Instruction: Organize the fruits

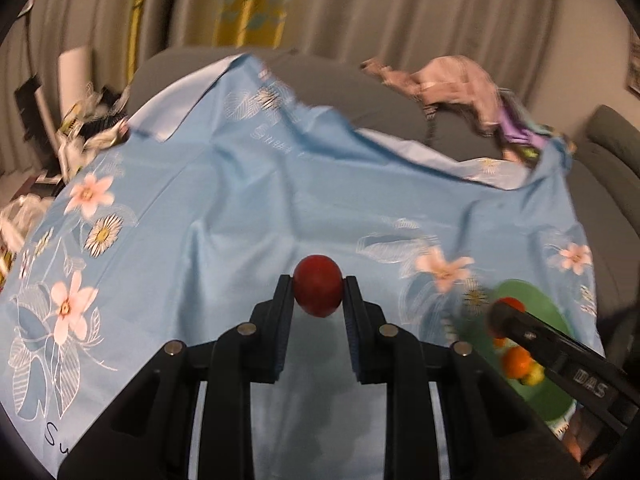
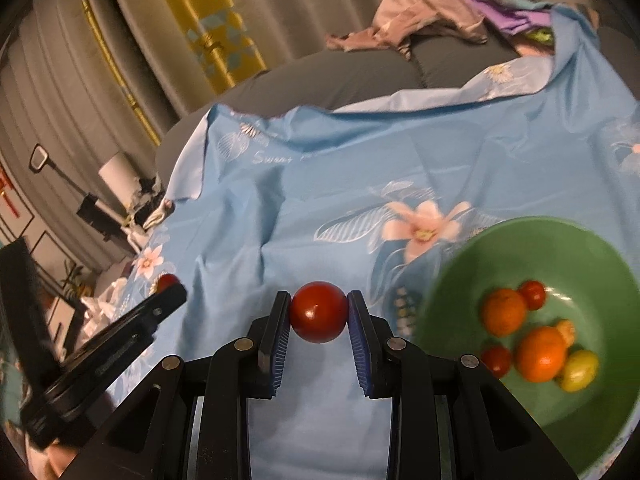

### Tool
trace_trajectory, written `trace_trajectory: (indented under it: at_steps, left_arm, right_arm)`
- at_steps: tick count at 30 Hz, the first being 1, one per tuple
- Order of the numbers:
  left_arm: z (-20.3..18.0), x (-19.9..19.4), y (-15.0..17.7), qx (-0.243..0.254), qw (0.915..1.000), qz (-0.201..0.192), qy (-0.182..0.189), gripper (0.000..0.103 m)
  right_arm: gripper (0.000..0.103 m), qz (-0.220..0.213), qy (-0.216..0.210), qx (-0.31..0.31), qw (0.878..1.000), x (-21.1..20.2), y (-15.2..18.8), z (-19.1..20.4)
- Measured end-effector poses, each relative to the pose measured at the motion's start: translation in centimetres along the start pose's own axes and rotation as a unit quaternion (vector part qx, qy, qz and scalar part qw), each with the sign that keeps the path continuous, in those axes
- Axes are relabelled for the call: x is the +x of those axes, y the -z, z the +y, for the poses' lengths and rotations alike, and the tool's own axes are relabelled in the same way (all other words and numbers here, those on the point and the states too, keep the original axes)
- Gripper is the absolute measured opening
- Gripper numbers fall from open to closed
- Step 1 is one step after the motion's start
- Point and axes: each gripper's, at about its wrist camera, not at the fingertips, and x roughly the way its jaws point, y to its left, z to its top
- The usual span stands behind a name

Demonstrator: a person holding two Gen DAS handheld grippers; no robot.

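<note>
**Two red fruits held above the blue cloth, bowl at the right**

Over a pale blue cloth (image 1: 248,184) printed with pink and white flowers, both hand-held grippers are clamped on fruit. From the left wrist view, the left gripper (image 1: 317,286) has its two black fingers pressed against the sides of a dark red fruit (image 1: 317,290), round and smooth, which hangs clear of the fabric with its shadow falling on the cloth below. From the right wrist view, the right gripper (image 2: 319,312) is squeezed in the same way on a second glossy red fruit (image 2: 319,312), caught between the blue ribbed pads (image 2: 280,344).

Just to the right of the right gripper sits a green bowl (image 2: 472,264) on the cloth. Inside it lie two oranges (image 2: 540,354), two small red fruits (image 2: 496,360), a yellowish one (image 2: 578,370) touching the nearer orange, and a bit of peeled orange segment behind. Everything in the bowl huddles toward its right side.

Each gripper shows in the other's camera: the left one comes in from the lower left of the right view, and the right one crosses in front of the bowl in the left view.

Beyond the cloth a grey sofa (image 2: 320,76) carries a crumpled heap of pinkish and purple clothes (image 2: 424,20), and beige curtains (image 1: 400,0) hang behind.
</note>
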Motion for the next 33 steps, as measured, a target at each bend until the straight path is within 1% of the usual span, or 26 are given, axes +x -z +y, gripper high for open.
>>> trace_trajectory:
  at_steps: [4,7,10,12,14,18,26,30,33]
  left_arm:
    - [-2.7,-1.4,0.2,0.031,0.9986,-0.009,0.041,0.024]
    - [-4.6,-1.8,0.7,0.053,0.9967,-0.009,0.061,0.024]
    - [-6.8,-1.9,1.3,0.078,0.9928,-0.002,0.091,0.024]
    - [-8.0,-1.8,1.8,0.094,0.9905,0.001,0.100,0.024]
    - [-9.1,-1.8,2.0,0.101,0.9893,0.000,0.105,0.024]
    - [-11.3,-1.0,2.3,0.115,0.9839,0.018,0.136,0.025]
    - [-15.9,1.5,3.5,0.150,0.9759,0.054,0.148,0.025]
    - [-17.2,2.6,4.3,0.160,0.9723,0.071,0.155,0.025]
    - [-17.9,3.4,4.9,0.166,0.9706,0.083,0.153,0.025]
  right_arm:
    - [0.031,-0.018,0.015,0.016,1.000,-2.0,0.2,-1.4]
    - [0.031,-0.034,0.036,0.027,0.998,-3.2,0.5,-2.9]
    - [0.031,-0.044,0.059,0.043,0.996,-3.9,0.4,-4.4]
    - [0.031,-0.050,0.073,0.049,0.995,-4.4,0.2,-5.3]
    - [0.031,-0.056,0.085,0.051,0.993,-4.8,0.2,-6.1]
    - [0.031,-0.060,0.105,0.065,0.991,-5.3,0.2,-7.8]
    - [0.031,-0.053,0.124,0.100,0.986,-5.7,0.4,-11.2]
    - [0.031,-0.044,0.130,0.110,0.984,-5.5,0.5,-12.3]
    - [0.031,-0.037,0.136,0.117,0.983,-5.4,0.6,-13.0]
